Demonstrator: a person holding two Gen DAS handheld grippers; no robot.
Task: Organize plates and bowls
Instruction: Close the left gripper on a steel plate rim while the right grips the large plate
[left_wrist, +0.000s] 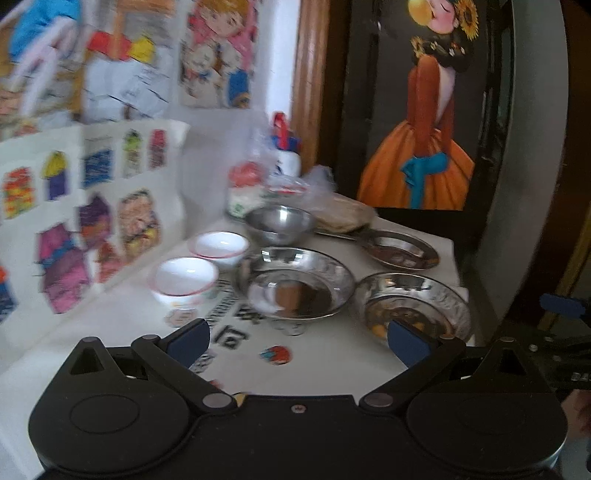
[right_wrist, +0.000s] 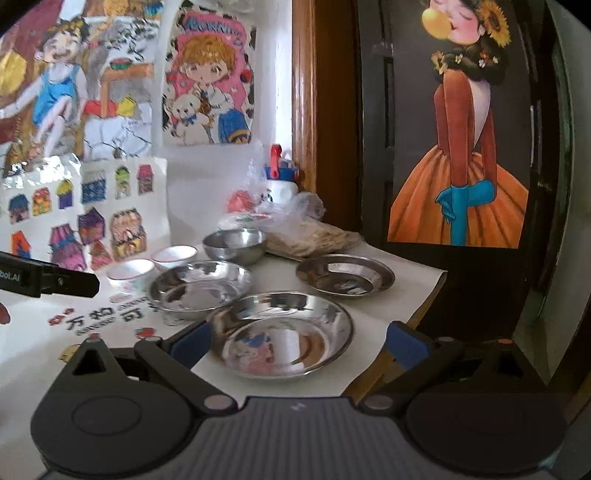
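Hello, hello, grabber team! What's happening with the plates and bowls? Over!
Both grippers, left and right, jaws open, empty. Three steel plates, steel bowl, two white bowls unstacked on table. Nothing in the way.

Domestic room. Indicators: children's drawings (right_wrist: 207, 81) on the wall at 11 o'clock, steel plates (right_wrist: 284, 332) on a paper-covered table (right_wrist: 406, 295), wooden door frame (right_wrist: 306, 92) at 12 o'clock.

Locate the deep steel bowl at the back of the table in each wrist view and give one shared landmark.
Left wrist: the deep steel bowl sits just above centre, behind the nearer steel plates.
Right wrist: the deep steel bowl sits left of centre, mid-height.
Shared landmark: the two white bowls lie just left of it in both views.
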